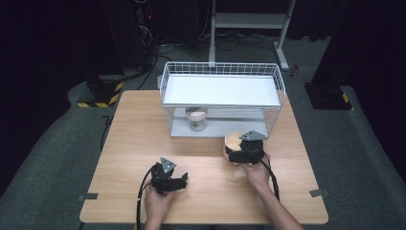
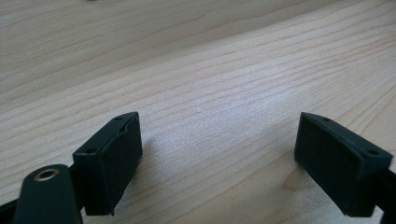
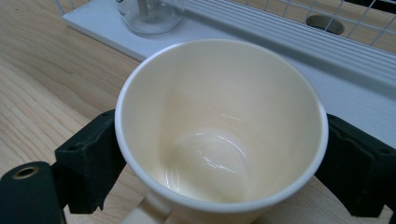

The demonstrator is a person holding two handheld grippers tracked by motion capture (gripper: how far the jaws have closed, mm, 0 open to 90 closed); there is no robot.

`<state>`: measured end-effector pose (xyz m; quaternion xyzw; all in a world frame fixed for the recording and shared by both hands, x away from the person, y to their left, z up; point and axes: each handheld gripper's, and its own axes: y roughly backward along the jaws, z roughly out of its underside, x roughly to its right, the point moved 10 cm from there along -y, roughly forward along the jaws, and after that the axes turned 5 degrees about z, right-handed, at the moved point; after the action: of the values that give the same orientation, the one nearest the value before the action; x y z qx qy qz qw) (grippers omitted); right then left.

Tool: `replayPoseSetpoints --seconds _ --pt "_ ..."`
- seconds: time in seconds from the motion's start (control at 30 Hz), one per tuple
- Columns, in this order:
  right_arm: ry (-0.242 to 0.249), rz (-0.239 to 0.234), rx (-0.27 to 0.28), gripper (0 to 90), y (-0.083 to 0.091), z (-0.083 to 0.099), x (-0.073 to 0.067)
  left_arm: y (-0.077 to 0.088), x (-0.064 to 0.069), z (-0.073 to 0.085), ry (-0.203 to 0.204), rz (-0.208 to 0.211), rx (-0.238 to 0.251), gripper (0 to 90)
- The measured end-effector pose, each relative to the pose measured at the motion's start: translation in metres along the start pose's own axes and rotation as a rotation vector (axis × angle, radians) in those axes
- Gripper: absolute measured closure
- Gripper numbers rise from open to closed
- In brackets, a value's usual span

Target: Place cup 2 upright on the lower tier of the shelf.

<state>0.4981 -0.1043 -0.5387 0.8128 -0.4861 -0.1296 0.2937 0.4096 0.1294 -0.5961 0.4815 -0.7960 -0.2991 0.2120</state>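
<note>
A cream cup (image 1: 231, 141) stands just in front of the white wire rack (image 1: 221, 73), right of the table's middle. My right gripper (image 1: 241, 154) is shut on the cup. In the right gripper view the cup (image 3: 219, 116) is empty and upright, and the right gripper (image 3: 224, 154) has its black jaws pressed against both sides of it. My left gripper (image 1: 179, 181) rests near the front of the table, left of centre. Its jaws stand wide apart in the left gripper view, where the left gripper (image 2: 224, 158) is open over bare wood.
The rack has an upper white shelf and a lower white tray (image 3: 280, 42). A glass jar (image 1: 197, 118) stands on the lower tray, also seen as the jar (image 3: 149, 14) just beyond the cup. The wooden table (image 1: 134, 143) is ringed by grey floor.
</note>
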Motion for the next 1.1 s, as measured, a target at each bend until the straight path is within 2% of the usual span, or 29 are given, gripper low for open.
replayPoseSetpoints --seconds 0.63,1.1 --pt "0.018 -0.013 0.005 10.0 0.0019 0.0004 -0.0004 0.0000 -0.0001 -0.0001 -0.001 0.000 0.000 15.7" --pt "0.037 -0.016 -0.006 10.0 0.0067 0.0013 0.0050 0.0000 0.0001 0.0000 0.002 0.000 0.000 15.7"
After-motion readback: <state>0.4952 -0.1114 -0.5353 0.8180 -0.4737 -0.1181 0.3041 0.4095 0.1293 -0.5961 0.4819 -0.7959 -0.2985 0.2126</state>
